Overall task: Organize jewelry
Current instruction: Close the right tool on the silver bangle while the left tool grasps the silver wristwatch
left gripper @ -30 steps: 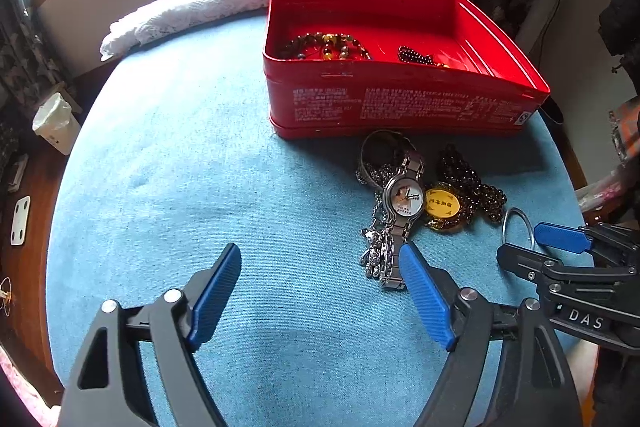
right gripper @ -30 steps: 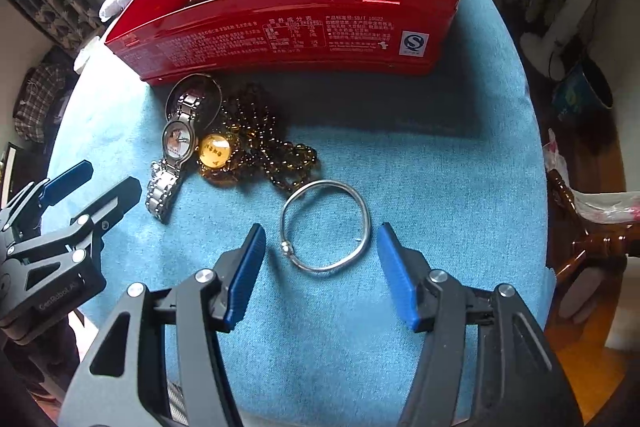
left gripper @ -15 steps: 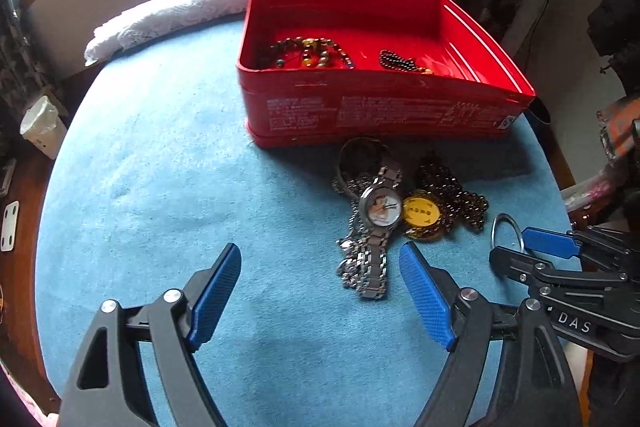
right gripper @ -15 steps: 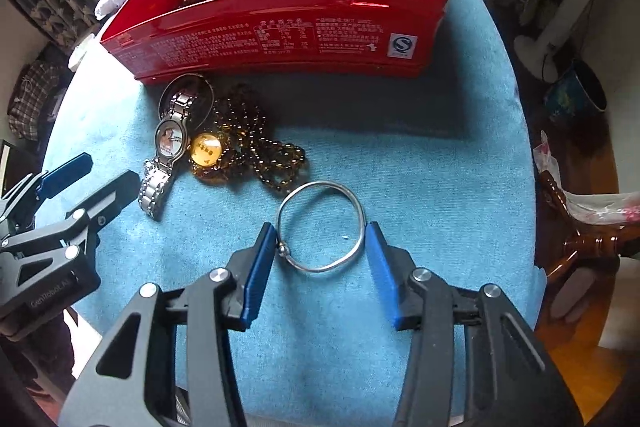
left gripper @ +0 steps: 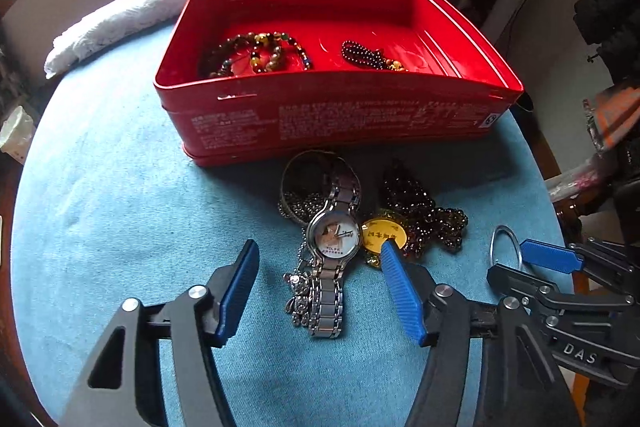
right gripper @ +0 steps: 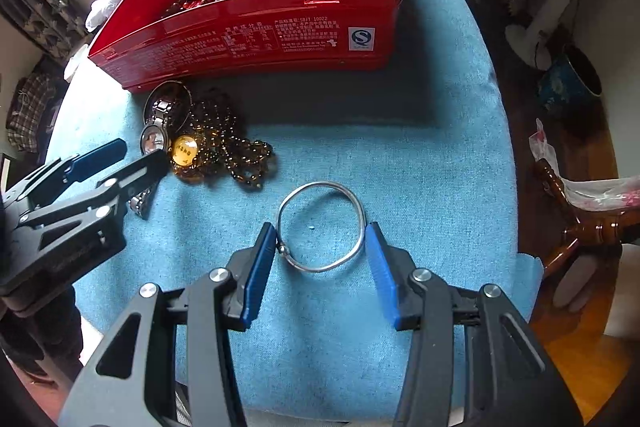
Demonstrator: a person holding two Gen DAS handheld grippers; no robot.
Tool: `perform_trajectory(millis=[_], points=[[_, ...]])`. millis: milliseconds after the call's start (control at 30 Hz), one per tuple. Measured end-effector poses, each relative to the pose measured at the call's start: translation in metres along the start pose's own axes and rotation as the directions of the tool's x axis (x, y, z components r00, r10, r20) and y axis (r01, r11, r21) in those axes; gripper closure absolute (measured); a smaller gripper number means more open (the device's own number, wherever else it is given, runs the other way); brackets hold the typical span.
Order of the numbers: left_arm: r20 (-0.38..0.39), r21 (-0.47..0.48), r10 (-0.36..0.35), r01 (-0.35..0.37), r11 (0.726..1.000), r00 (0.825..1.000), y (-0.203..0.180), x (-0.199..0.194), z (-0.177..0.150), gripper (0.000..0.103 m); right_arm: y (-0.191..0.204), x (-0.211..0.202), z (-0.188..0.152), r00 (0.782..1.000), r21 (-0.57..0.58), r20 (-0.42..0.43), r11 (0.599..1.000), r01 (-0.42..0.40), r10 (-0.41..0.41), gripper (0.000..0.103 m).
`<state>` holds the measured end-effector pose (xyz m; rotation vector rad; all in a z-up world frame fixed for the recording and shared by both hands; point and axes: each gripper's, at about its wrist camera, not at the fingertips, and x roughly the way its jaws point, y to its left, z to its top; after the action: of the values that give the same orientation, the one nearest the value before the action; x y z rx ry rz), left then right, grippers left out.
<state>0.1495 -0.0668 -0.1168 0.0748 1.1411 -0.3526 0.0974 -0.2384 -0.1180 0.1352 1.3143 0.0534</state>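
Note:
A red tin (left gripper: 340, 123) (right gripper: 256, 35) stands on the blue cloth and holds two bead bracelets (left gripper: 256, 53). In front of it lies a pile: a silver watch (left gripper: 334, 239), a thin chain, a yellow pendant (left gripper: 384, 235) (right gripper: 185, 149) and dark amber beads (right gripper: 240, 151). My left gripper (left gripper: 318, 283) is open, its fingers on either side of the watch strap, just above it. A silver bangle (right gripper: 320, 227) (left gripper: 505, 243) lies flat on the cloth to the right. My right gripper (right gripper: 322, 255) has closed on the bangle; both pads touch its rim.
A white towel (left gripper: 120, 23) lies behind the tin at the table's far left edge. The round table's edge runs close on the right, with a wooden chair part (right gripper: 568, 227) and a dark pot (right gripper: 568, 83) beyond it.
My right gripper's fingers closed from wide apart until they touch the bangle. My left gripper moved forward and right, so the watch strap now lies between its open fingers.

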Motion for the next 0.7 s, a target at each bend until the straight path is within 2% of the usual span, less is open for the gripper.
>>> perform_trajectory(millis=[200,233,333,367,700], points=[[-0.006,-0.008,-0.014,0.014,1.0,1.0,0.0,0.007,0.006,0.042,-0.002,0.002,-0.001,1.0,0.0,-0.003,1.0,-0.004,0.004,0.058],[-0.005,-0.011,-0.017,0.017,1.0,1.0,0.0,0.007,0.007,0.045,-0.002,0.002,-0.001,1.0,0.001,-0.003,1.0,-0.005,0.005,0.058],[-0.009,-0.022,-0.036,0.036,0.999,0.999,0.0,0.008,0.01,0.065,-0.001,0.002,-0.001,1.0,0.002,-0.005,1.0,-0.005,0.005,0.058],[-0.012,-0.022,-0.044,0.044,0.999,0.999,0.0,0.008,0.011,0.068,-0.001,0.002,-0.001,1.0,0.002,-0.005,1.0,-0.006,0.006,0.058],[-0.018,-0.028,-0.043,0.042,0.999,0.999,0.002,0.008,0.013,0.064,0.001,0.003,0.001,1.0,-0.003,-0.009,1.0,-0.003,0.003,0.058]])
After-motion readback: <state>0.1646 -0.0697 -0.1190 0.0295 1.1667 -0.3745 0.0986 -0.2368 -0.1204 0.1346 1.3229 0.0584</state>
